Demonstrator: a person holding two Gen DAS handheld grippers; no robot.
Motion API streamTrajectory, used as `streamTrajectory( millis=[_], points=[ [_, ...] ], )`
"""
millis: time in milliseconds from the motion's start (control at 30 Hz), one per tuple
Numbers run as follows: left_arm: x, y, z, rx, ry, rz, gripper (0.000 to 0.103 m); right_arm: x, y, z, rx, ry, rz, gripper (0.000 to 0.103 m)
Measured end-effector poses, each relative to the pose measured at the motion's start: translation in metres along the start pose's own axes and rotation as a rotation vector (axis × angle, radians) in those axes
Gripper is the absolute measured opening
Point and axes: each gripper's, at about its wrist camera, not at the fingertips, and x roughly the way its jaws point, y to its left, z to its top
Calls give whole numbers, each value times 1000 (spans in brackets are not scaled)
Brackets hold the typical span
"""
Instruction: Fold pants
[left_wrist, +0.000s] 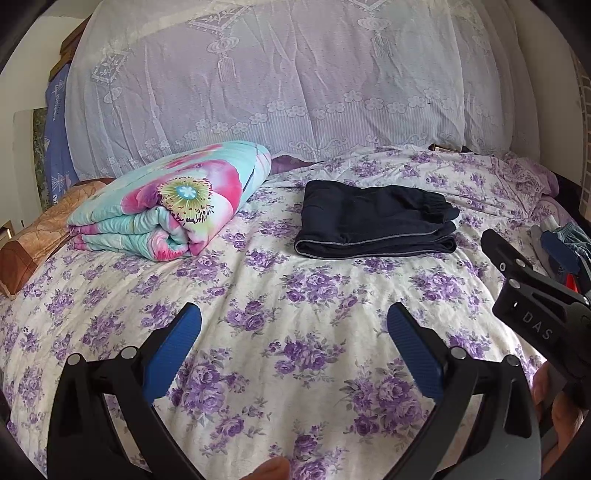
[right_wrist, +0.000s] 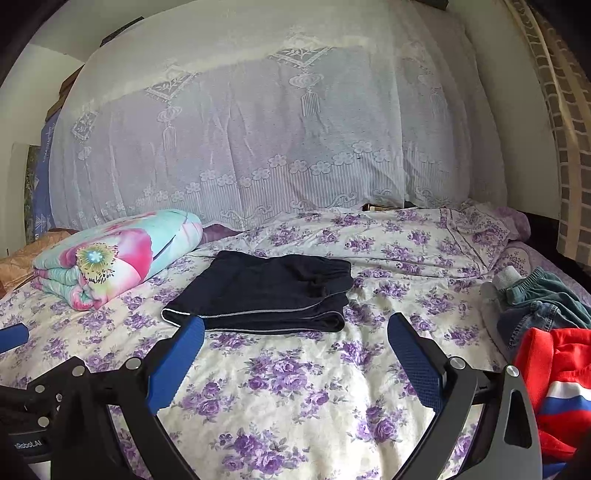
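Dark navy pants (left_wrist: 373, 221) lie folded in a flat rectangle on the floral bedspread (left_wrist: 295, 295), at the bed's middle; they also show in the right wrist view (right_wrist: 266, 295). My left gripper (left_wrist: 293, 325) is open and empty, hovering over bare bedspread short of the pants. My right gripper (right_wrist: 295, 339) is open and empty, its left fingertip (right_wrist: 192, 328) overlapping the pants' near edge in the image. The right gripper's body shows at the right of the left wrist view (left_wrist: 532, 288).
A folded flowery quilt (left_wrist: 173, 206) lies left of the pants. A pile of clothes, jeans (right_wrist: 546, 302) and a red garment (right_wrist: 554, 373), sits at the right edge. A lace curtain (left_wrist: 277, 81) hangs behind the bed. A brown pillow (left_wrist: 40, 236) lies far left.
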Motion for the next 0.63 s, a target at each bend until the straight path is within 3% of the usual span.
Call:
streamTrajectory(
  millis=[167,333,633],
  points=[
    [4,1,-1,-8,19,-36,98,1,0,0,-1,1,0,100],
    [2,5,-1,-19,-5,20,98,0,0,0,2,1,0,100],
    [15,19,-1,-94,70,-16,98,3,1,-3,13,11,1,100]
  ],
)
